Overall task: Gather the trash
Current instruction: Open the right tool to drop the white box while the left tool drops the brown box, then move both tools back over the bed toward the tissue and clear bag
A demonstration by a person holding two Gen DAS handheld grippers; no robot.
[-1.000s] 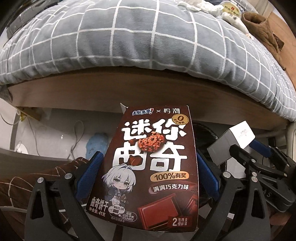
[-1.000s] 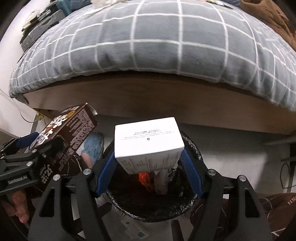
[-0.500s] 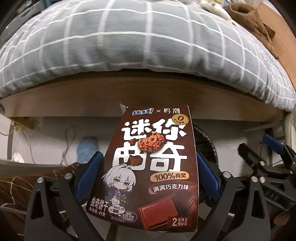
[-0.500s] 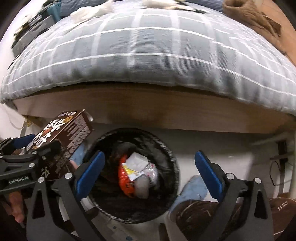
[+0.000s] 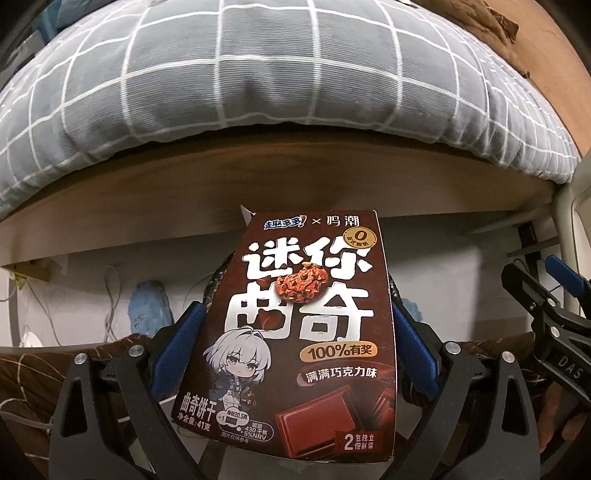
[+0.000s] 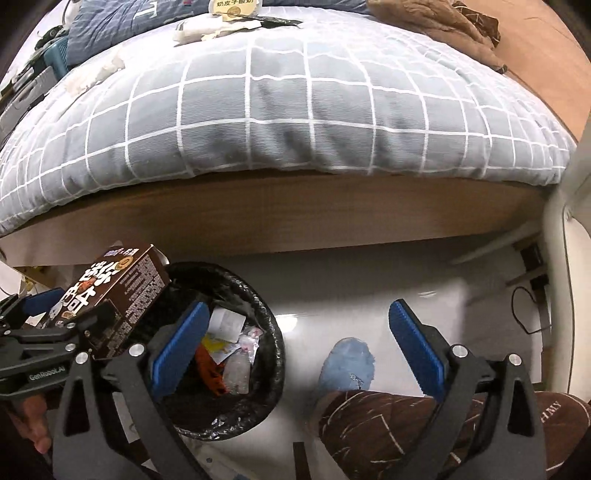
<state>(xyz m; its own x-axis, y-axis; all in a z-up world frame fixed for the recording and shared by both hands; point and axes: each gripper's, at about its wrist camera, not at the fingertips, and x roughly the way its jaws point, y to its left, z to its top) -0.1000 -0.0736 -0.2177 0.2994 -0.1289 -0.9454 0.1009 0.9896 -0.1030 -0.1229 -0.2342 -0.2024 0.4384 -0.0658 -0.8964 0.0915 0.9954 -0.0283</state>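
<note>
My left gripper [image 5: 295, 328] is shut on a brown chocolate cookie box [image 5: 295, 332], held upright; the box also shows in the right wrist view [image 6: 118, 291], over the left rim of the bin. The black-lined trash bin [image 6: 273, 354] stands on the floor below the bed and holds several wrappers and a white box [image 6: 225, 325]. My right gripper [image 6: 299, 350] is open and empty, above the floor to the right of the bin. More trash [image 6: 221, 26] lies on the far side of the bed.
A bed with a grey checked quilt [image 6: 295, 110] and a wooden frame [image 6: 295, 210] fills the back. The person's legs in brown pyjamas [image 6: 388, 417] and a blue slipper [image 6: 351, 362] are at lower right. A white post [image 6: 554, 258] and cables stand at right.
My right gripper opened and let the white box fall into the bin, then moved right and up. My left gripper carried the cookie box toward the bin.
</note>
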